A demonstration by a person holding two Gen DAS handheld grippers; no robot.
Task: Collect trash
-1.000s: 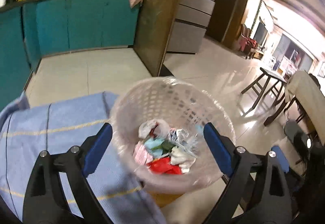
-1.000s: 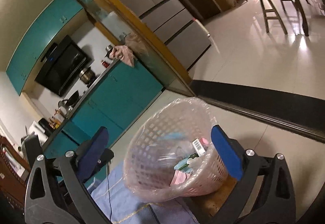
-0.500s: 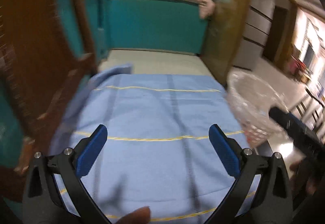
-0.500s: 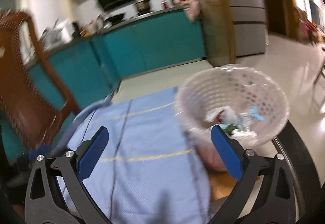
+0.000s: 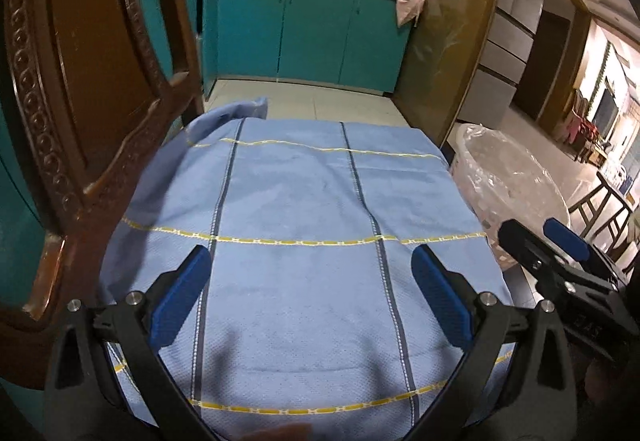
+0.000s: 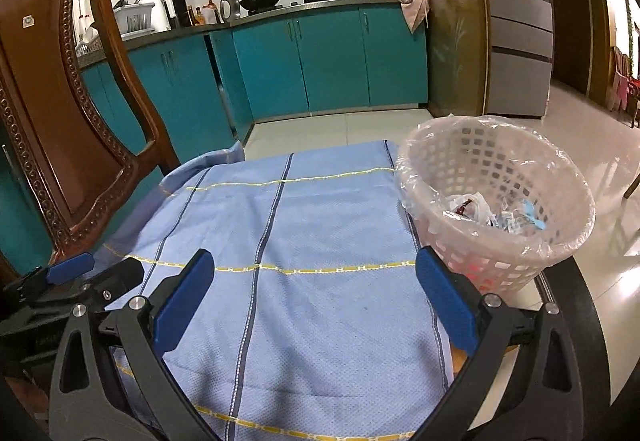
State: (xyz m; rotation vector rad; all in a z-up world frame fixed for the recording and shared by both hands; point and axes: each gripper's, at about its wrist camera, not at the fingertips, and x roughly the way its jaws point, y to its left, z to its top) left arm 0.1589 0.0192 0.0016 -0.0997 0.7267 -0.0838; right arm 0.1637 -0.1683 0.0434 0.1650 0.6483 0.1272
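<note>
I have both grippers over the blue cloth that covers the surface. My left gripper has its jaws spread wide with nothing between them, and so does my right gripper. A carved wooden chair crowds the left edge. The white basket, lined with clear plastic, stands at the cloth's right edge, with crumpled wrappers inside it.
</note>
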